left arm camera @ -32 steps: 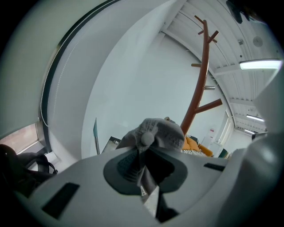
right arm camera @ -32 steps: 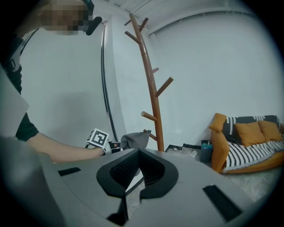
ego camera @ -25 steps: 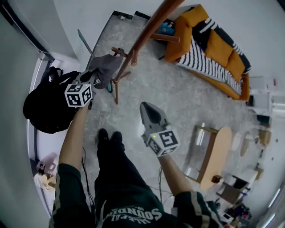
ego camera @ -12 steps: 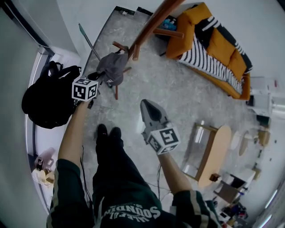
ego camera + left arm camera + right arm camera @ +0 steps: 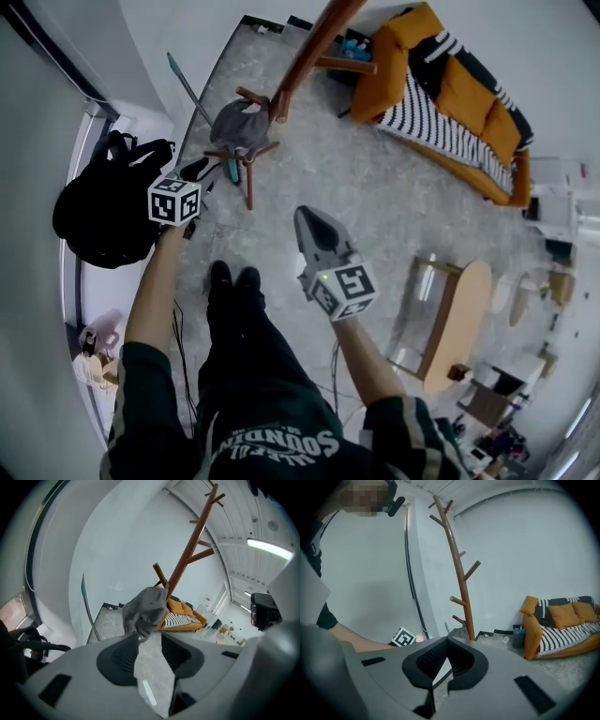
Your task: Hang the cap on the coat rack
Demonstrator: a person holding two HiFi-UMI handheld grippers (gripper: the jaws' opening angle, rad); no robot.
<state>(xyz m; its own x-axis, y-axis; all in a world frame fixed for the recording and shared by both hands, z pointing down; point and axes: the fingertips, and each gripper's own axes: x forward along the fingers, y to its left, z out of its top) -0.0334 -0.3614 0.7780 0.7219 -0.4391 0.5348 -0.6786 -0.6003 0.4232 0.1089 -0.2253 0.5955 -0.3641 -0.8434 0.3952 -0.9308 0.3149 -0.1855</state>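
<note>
Grey floor (image 5: pixel 375 206) lay under both arms. Nearest, the right claw (image 5: pixel 307 217) was closed together and empty; the left claw (image 5: pixel 150 641) had just been opening, jaws apart, gripping nothing. Just beyond its tips, the cap (image 5: pixel 239 125) hung on a low peg of the coat rack (image 5: pixel 309 52).

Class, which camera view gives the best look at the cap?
The left gripper view: the cap hangs large and centred on a low peg of the rack. The head view shows it small, from above. The right gripper view shows only a grey sliver beside the rack's pole, probably the cap.
</note>
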